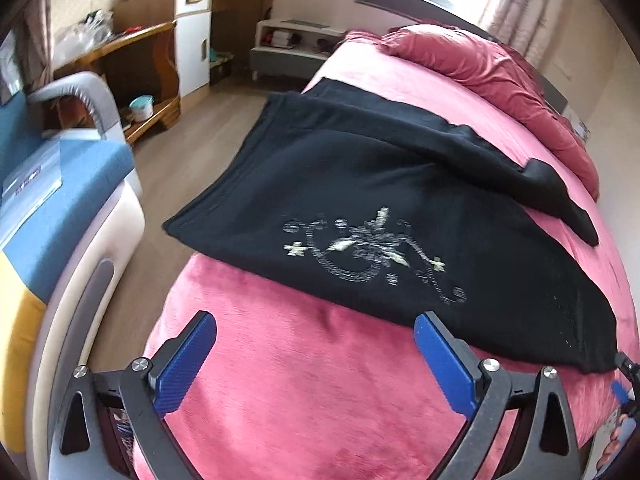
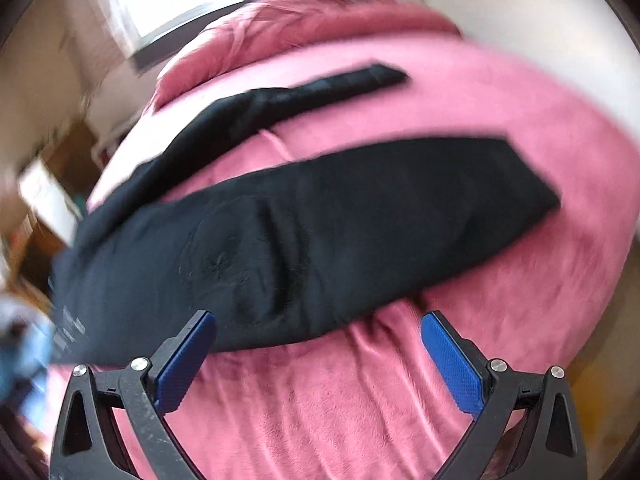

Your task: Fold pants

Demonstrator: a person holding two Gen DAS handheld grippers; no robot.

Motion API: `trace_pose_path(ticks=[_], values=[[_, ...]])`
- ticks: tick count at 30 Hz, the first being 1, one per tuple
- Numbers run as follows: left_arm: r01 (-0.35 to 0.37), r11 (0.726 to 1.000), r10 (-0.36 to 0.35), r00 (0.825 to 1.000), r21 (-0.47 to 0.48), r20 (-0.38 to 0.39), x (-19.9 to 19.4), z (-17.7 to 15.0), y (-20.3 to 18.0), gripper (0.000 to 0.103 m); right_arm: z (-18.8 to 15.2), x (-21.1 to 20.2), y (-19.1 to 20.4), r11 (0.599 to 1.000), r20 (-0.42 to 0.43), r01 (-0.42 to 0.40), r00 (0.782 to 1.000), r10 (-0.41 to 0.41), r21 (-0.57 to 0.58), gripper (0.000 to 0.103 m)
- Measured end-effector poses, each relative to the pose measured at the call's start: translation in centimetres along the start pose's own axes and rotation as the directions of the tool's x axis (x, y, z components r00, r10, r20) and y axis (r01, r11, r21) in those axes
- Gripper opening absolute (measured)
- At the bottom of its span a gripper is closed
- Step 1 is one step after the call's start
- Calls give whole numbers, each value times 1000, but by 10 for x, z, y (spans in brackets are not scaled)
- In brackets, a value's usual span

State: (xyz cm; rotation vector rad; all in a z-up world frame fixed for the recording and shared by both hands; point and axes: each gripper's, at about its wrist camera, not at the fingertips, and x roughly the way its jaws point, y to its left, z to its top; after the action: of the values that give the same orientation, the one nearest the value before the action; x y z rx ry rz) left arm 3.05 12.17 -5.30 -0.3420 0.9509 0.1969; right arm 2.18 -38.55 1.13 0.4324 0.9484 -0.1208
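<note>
Black pants (image 1: 360, 184) lie spread on the pink bed (image 1: 288, 380), waist end hanging a bit over the bed's edge toward the floor, silver print (image 1: 372, 256) face up. Legs (image 2: 340, 208) run apart in a V in right wrist view, so not yet folded lengthwise

Left tool (image 1: 316, 352) released, jaws wide, nothing between them, hovering over bare blanket just short of the near hem of the waist area. Right tool (image 2: 318, 350) also released, empty, near edge of the near leg right in front of it. Right view is blurry, can't tell if pads touch fabric

Step, my read: pre-grasp for 1st fold, i.e. bring one leg over the other

Next move needs: both tools lower onto the near edge, pinch fabric only w/o grabbing blanket, lift together and carry over to the far leg (image 2: 312, 92), keeping edges aligned. Risk: plush blanket bunches up w/ the cloth
</note>
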Motion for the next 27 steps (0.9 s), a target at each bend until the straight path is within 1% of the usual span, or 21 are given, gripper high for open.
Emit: trace_pose_path(ticks=[2,3,4,6,8,10,12,13,15,16,17,18,19,20,21,23,24,25,26,27], values=[[-2,1000,1,999,-25,-33,7,5,11,100,5,7,-28,992,-26,-54,998,57,116,102],[1,999,-3,999,-39,-37,9,7,18,98,7,9,-38,986,-26,-64,997,69,154,102],[2,998,-5,999,-58,-47,13,10,25,91,10,12,-49,979,-24,-65,997,71,192,102],[-5,995,-1,998,-98,-56,21,17,39,80,13,16,-62,973,-24,-57,998,64,225,99],[-8,991,-1,998,-131,-65,24,22,47,79,17,22,-74,966,-29,-52,998,61,254,99],[4,986,-15,998,-168,-66,29,28,54,74,21,28,-86,957,-30,-47,998,58,287,98],[3,984,-16,997,-176,-71,35,34,56,73,26,37,-96,949,-36,-33,998,46,313,95],[10,980,-26,996,-197,-80,42,38,59,68,28,40,-101,945,-37,-28,998,43,327,94],[6,975,-30,994,-224,-101,52,43,61,62,33,48,-110,933,-38,-14,999,30,359,89],[4,972,-32,993,-236,-111,59,46,62,57,36,50,-115,928,-34,-12,999,27,372,88],[6,970,-36,992,-245,-119,63,48,63,55,39,53,-118,923,-29,-12,999,25,384,86],[2,968,-32,993,-251,-118,67,50,62,52,42,54,-118,922,-27,-8,999,20,386,81],[-5,968,-24,993,-252,-113,66,51,62,42,45,56,-119,923,-24,-3,1000,13,385,79],[-18,970,-7,995,-244,-99,66,54,60,37,51,59,-120,922,-23,2,1000,8,388,74],[-20,971,0,996,-237,-84,65,57,59,28,57,62,-121,918,-24,2,1000,8,397,71],[-6,974,-7,998,-228,-59,62,61,58,20,65,67,-123,915,-22,3,1000,6,404,66],[-3,975,-9,999,-223,-53,61,63,57,14,69,69,-124,911,-20,3,1000,6,413,65],[1,976,-12,999,-216,-50,60,65,57,12,69,69,-124,907,-19,0,1000,9,421,65],[4,978,-14,999,-208,-48,59,67,56,10,74,71,-127,901,-14,-10,1000,18,434,62],[2,979,-12,999,-202,-45,57,67,56,8,73,71,-129,899,-11,-10,1000,16,439,56]])
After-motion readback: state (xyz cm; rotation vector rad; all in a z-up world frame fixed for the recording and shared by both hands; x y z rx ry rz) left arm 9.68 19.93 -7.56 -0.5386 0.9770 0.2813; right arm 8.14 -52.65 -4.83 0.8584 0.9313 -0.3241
